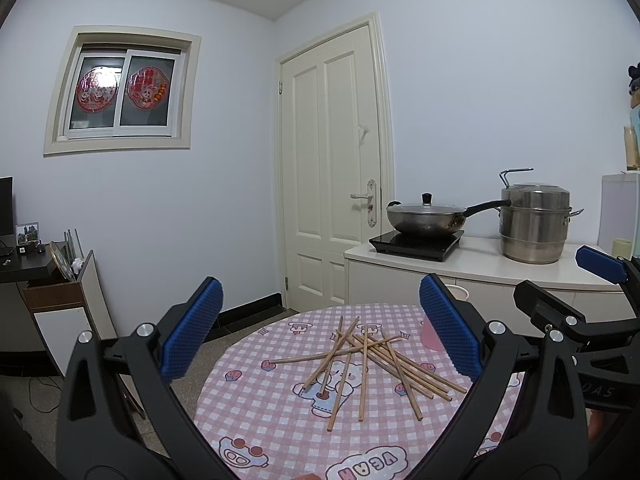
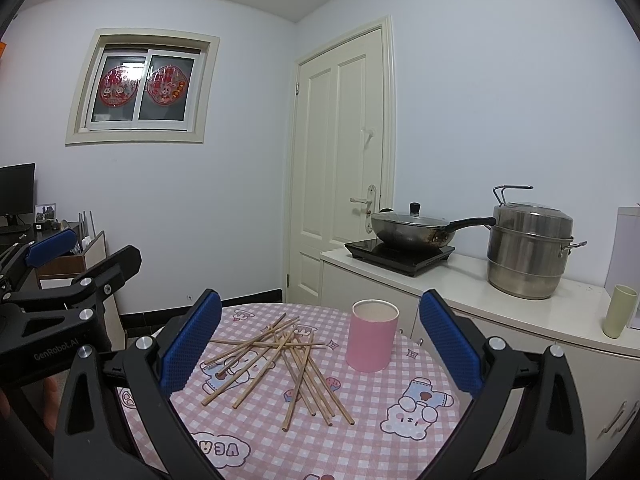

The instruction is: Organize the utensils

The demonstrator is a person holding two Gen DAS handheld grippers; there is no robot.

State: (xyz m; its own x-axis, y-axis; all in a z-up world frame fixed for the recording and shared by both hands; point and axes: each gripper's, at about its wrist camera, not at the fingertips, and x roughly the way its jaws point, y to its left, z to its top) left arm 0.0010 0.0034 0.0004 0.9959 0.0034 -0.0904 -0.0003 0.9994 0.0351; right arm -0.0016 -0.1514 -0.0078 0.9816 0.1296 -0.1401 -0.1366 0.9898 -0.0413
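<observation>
Left gripper (image 1: 320, 336) and right gripper (image 2: 320, 340) both hang above the table (image 2: 372, 452) with jaws spread wide, holding nothing. Chopsticks (image 2: 280, 364) lie in a crossed heap mid-table; the pink cup (image 2: 372, 336) stands upright at their 3 o'clock, just apart.

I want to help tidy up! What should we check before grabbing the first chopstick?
1. Left gripper jaws open and empty: ok.
2. Right gripper jaws open and empty: ok.
3. Chopsticks all on the table, within view: ok, though they lie crossed in a heap.
4. Pink cup upright, mouth open: ok.
5. Cup empty inside: cannot tell.
6. A chopstick lying free on top of the heap: cannot tell.
</observation>
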